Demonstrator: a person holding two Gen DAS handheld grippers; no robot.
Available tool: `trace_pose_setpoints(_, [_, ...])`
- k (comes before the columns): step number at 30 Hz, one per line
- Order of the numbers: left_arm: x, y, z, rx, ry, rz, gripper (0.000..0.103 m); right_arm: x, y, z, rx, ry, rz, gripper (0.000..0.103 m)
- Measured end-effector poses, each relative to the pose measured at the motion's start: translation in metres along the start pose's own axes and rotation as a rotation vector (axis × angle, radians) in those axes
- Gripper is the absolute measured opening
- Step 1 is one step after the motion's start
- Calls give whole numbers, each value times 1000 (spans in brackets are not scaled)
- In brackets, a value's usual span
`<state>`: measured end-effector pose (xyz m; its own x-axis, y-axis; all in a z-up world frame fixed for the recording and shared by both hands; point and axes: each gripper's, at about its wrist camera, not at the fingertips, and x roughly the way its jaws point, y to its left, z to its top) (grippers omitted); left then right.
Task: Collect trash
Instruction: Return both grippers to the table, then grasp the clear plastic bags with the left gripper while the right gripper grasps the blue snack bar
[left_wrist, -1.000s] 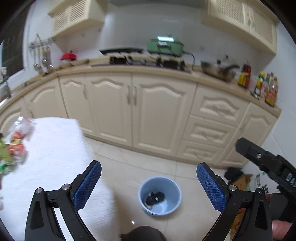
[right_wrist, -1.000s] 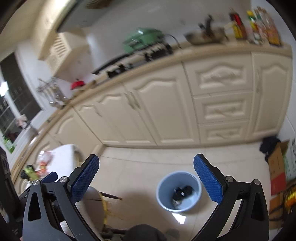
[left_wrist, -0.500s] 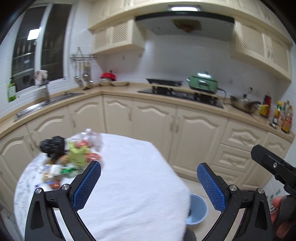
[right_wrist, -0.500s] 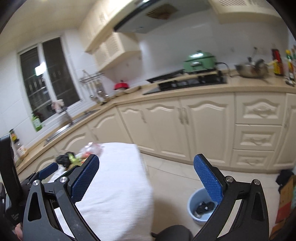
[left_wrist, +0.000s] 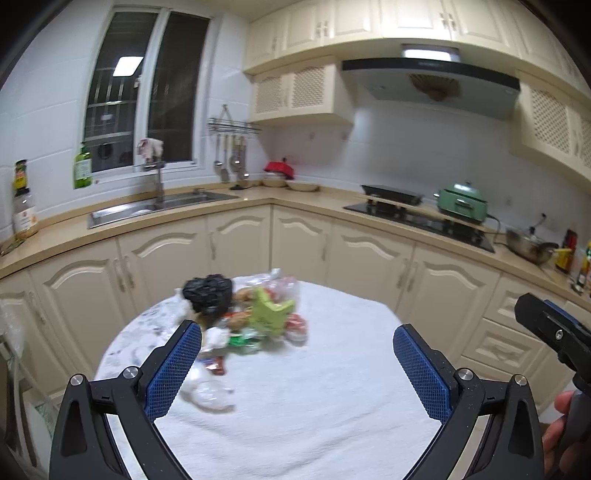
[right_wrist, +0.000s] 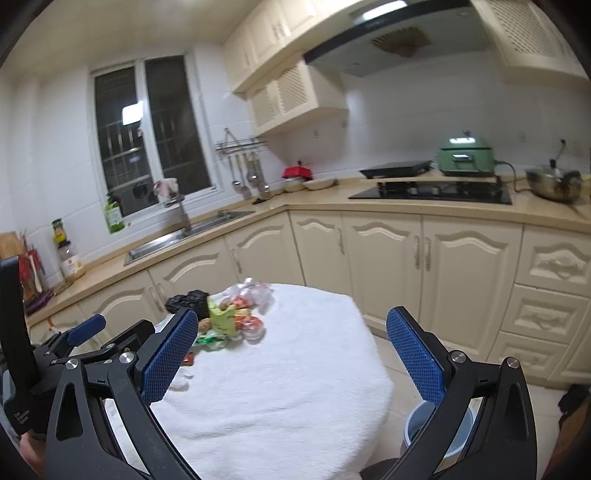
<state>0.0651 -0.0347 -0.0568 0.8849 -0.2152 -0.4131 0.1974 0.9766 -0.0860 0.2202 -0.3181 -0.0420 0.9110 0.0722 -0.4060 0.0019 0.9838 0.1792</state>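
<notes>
A pile of trash (left_wrist: 251, 317) lies on the far left part of a round table (left_wrist: 314, 387) with a white cloth: a black crumpled bag (left_wrist: 208, 293), a green carton (left_wrist: 271, 314), clear plastic wrappers and red scraps. The pile also shows in the right wrist view (right_wrist: 229, 317). My left gripper (left_wrist: 297, 373) is open and empty, above the table's near side. My right gripper (right_wrist: 288, 354) is open and empty, right of the left one. A blue bin (right_wrist: 439, 432) stands on the floor right of the table, partly hidden by my right finger.
Cream kitchen cabinets (left_wrist: 303, 247) and a counter with a sink (left_wrist: 162, 206) and a stove (right_wrist: 432, 190) curve behind the table. A green cooker (right_wrist: 465, 155) and a pan (right_wrist: 554, 182) sit on the counter. A box and dark items lie at the floor's right edge (right_wrist: 572, 402).
Both grippers have swung up and left, from looking down at the blue bin on the floor to facing the table and the trash pile. Both stay open and empty.
</notes>
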Motion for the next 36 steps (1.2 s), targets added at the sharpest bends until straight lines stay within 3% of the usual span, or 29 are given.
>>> trace_pose_setpoints(7, [-13, 18, -8, -48, 18, 60, 102, 19, 38, -9, -68, 27, 50, 103])
trace_pose_setpoints(14, [15, 30, -1, -77, 71, 90, 102, 54, 57, -23, -99, 84, 80, 103])
trace_pose_setpoints(24, [105, 75, -5, -118, 217, 150, 102, 118, 68, -51, -124, 211, 112, 103])
trace_pose_setpoints(33, [198, 80, -6, -125, 327, 188, 102, 159, 58, -69, -104, 295, 107, 103])
trace_pose_setpoints(36, [227, 79, -9, -119, 375, 175, 96, 167, 54, -71, -101, 314, 101, 103])
